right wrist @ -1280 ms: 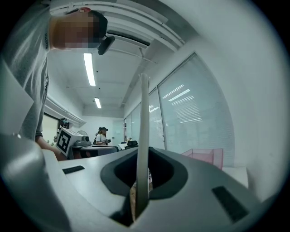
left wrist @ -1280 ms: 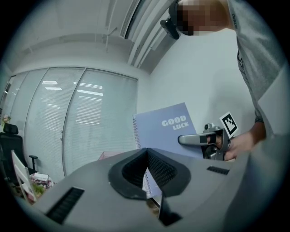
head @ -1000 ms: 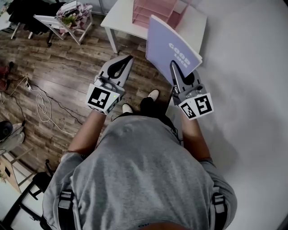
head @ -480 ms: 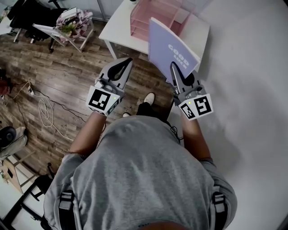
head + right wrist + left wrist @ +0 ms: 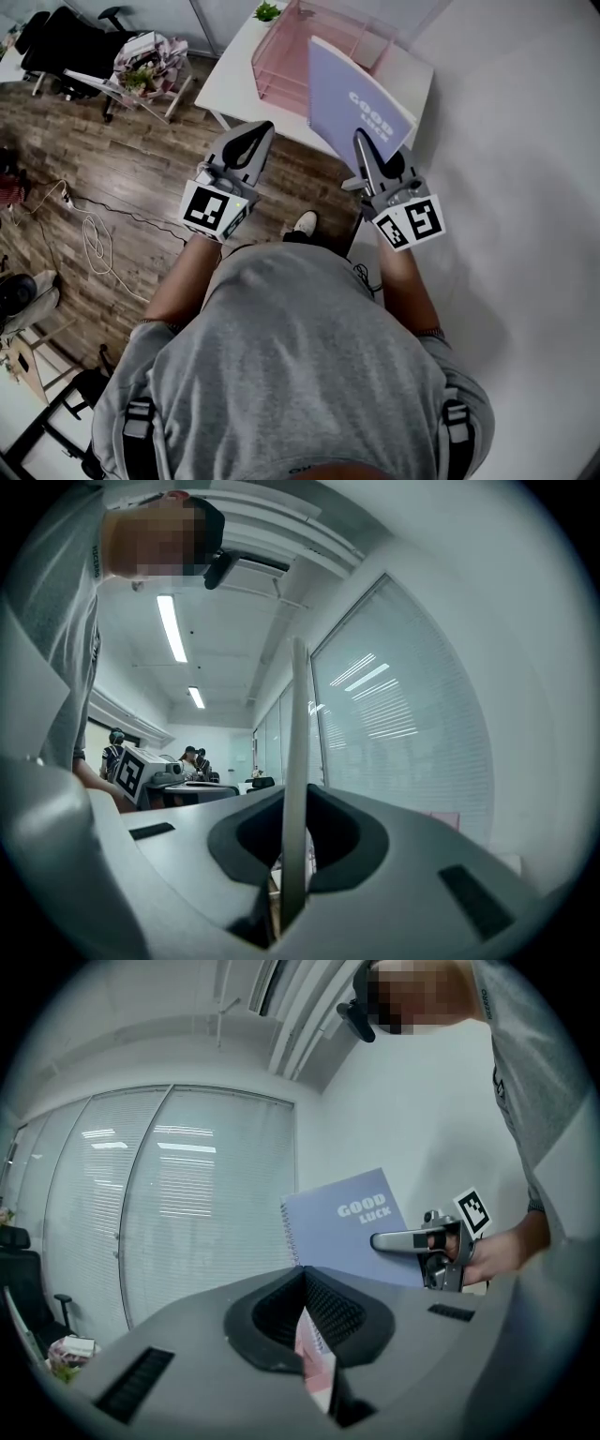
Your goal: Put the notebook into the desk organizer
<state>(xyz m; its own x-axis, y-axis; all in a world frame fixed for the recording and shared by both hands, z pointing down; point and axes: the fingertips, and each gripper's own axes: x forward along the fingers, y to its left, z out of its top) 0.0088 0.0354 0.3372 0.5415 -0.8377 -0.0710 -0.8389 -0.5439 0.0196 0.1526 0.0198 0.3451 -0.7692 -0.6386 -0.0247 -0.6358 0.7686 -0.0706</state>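
A purple spiral notebook (image 5: 356,101) with white "GOOD LUCK" lettering stands tilted in the air, and my right gripper (image 5: 360,139) is shut on its lower edge. In the right gripper view the notebook (image 5: 297,752) shows edge-on between the closed jaws of my right gripper (image 5: 292,797). My left gripper (image 5: 263,126) hovers to its left, shut with nothing in it. From the left gripper view (image 5: 305,1274) I see the notebook cover (image 5: 342,1230) and the right gripper (image 5: 386,1239). The pink desk organizer (image 5: 279,52) sits on a white table (image 5: 234,84) ahead of both grippers.
A white wall (image 5: 525,187) runs along the right. On the wooden floor lie cables (image 5: 84,216); a folding stand with flowers (image 5: 145,58) and a dark office chair (image 5: 61,42) stand at far left. A small green plant (image 5: 267,11) sits on the table's far edge.
The table and pink organizer have come closer and further into view as the person walks forward. Both grippers keep their places and their grip; the notebook stays in the right gripper.
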